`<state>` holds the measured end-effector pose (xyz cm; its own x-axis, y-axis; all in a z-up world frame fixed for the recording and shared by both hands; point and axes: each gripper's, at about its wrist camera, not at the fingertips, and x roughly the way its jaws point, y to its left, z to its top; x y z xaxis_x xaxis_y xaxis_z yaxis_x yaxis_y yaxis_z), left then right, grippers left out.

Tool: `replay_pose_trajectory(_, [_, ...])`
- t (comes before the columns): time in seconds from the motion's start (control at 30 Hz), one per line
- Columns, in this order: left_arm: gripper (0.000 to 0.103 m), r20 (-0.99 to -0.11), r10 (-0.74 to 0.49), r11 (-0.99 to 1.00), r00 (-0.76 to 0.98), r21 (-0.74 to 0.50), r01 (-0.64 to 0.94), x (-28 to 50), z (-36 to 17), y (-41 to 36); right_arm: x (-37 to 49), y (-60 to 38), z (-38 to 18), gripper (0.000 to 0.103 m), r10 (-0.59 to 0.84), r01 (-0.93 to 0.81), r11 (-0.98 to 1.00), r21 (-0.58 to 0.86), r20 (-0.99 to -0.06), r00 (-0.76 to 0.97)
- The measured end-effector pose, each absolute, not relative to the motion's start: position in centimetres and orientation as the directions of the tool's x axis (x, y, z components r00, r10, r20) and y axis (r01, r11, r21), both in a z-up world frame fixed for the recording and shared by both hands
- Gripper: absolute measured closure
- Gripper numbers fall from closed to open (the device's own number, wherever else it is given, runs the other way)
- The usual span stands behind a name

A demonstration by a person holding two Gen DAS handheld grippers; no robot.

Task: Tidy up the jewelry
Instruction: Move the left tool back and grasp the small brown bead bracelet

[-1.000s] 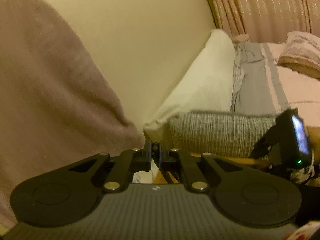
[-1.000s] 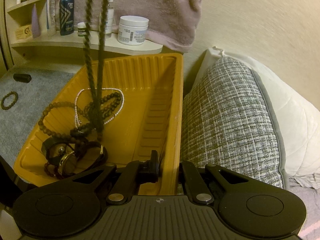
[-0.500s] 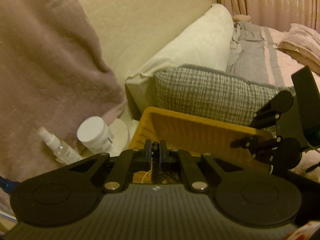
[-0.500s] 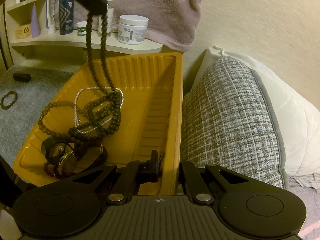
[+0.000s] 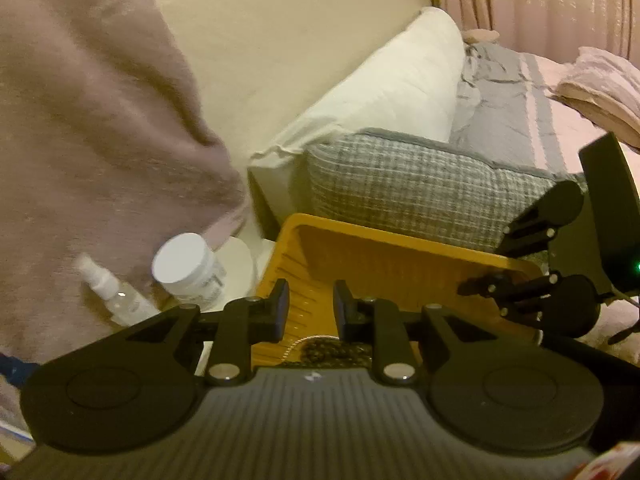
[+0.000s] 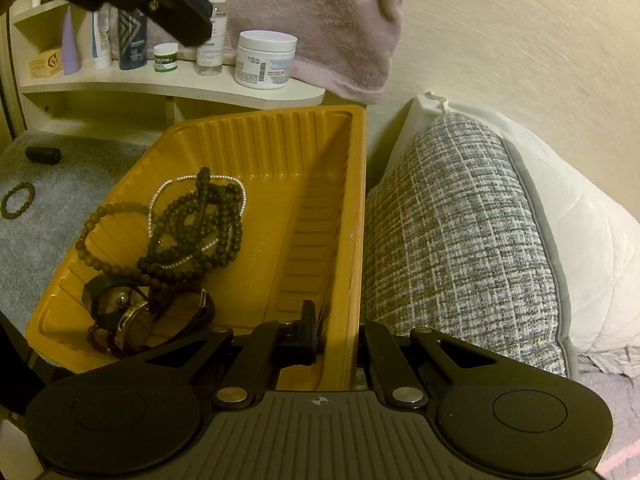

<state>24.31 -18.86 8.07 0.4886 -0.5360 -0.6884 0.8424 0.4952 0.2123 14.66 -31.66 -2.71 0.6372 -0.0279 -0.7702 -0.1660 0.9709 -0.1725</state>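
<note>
A yellow ribbed tray holds a dark bead necklace piled over a thin sparkling chain, a brown bead strand and a watch. My right gripper is shut on the tray's right wall, one finger inside and the other hidden outside. Above the tray's far end hangs my left gripper. In its own view the left gripper has its jaws opening with nothing between them, and the beads lie below. A small bead bracelet lies on the grey mat.
Behind the tray, a shelf carries a white jar, a spray bottle and other bottles. A pinkish towel hangs over it. A tweed cushion and white pillow press against the tray's right side. A black cylinder lies on the mat.
The left gripper sank toward the tray with the dark bead necklace hanging from it, then its jaws parted and the necklace dropped into the tray. The right gripper has kept still.
</note>
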Motion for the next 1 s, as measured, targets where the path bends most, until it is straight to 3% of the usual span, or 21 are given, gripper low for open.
replay_pose_trajectory(0.43, [0.076, -0.613, -0.444, 0.721, 0.653, 0.188, 0.666, 24.7, 8.2, -9.9, 14.6, -31.7, -2.7, 0.098, -0.025, -0.167, 0.971, -0.17, -0.77, 0.638])
replay_pose_trajectory(1.0, [0.071, -0.657, -0.091, 0.939, 0.748, 0.193, 0.284, 20.3, -1.0, 4.0, 14.6, -31.8, -2.8, 0.098, -0.032, -0.164, 0.971, -0.176, -0.77, 0.637])
